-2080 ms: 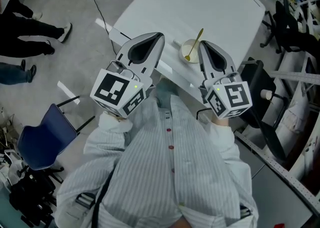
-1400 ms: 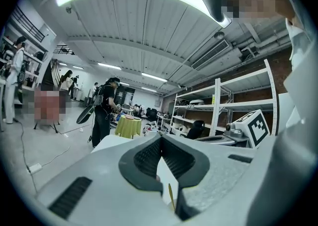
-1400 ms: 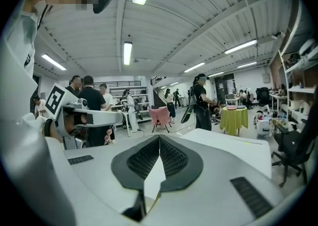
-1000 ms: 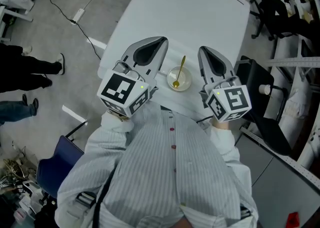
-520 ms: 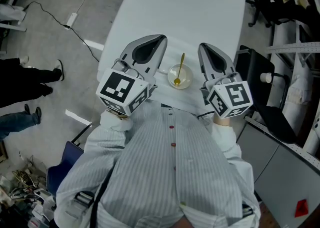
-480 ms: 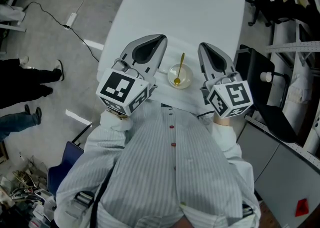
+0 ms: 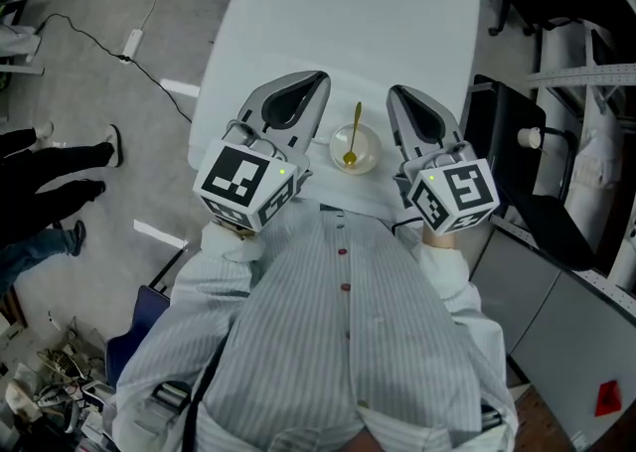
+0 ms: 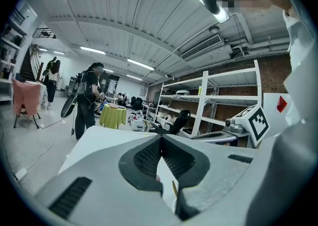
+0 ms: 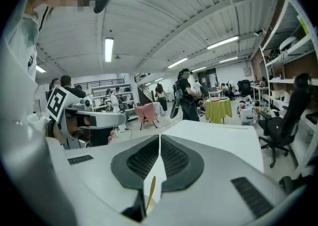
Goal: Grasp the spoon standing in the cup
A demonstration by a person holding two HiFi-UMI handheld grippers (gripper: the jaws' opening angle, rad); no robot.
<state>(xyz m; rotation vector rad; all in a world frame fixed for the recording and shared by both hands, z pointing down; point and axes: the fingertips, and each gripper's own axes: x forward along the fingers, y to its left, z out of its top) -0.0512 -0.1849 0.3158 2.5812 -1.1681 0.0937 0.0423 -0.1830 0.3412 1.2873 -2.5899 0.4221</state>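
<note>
A small white cup stands near the front edge of the white table, with a gold spoon leaning in it, handle pointing away from me. My left gripper hovers just left of the cup, its jaws shut with nothing between them. To the cup's right my right gripper is also shut and holds nothing. In the left gripper view the jaws meet at the tips, and a sliver of the spoon shows below them. The right gripper view has the spoon handle behind the closed jaws.
A black office chair stands close to the table's right side. A person's legs are on the floor at the left, and a cable runs across it. Shelving and people fill the room beyond.
The cup and spoon now sit midway between the two grippers instead of close to the right one. Both grippers hold their pose, jaws still shut.
</note>
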